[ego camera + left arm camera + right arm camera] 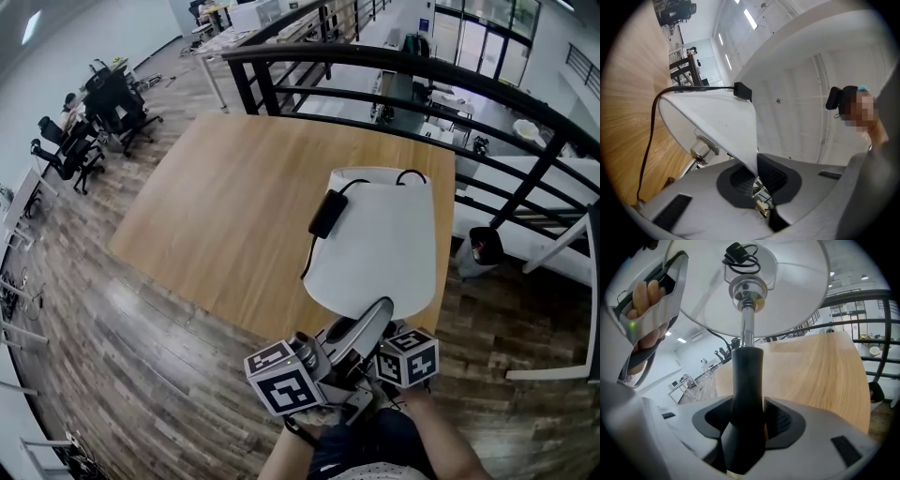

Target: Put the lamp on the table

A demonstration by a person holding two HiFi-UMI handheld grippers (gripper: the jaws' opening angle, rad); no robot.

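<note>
Head view: a white-shaded, black-stemmed metal lamp (375,239) is held over the light wooden table (225,206), just ahead of the left gripper (361,330); left gripper view: its jaws pinch the shade's rim; right gripper view: the right gripper (747,423) clamps the black stem.

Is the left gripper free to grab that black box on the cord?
Probably not. The left gripper is shut on the rim of the shade, and the box lies farther up the shade, away from its fingers.
</note>
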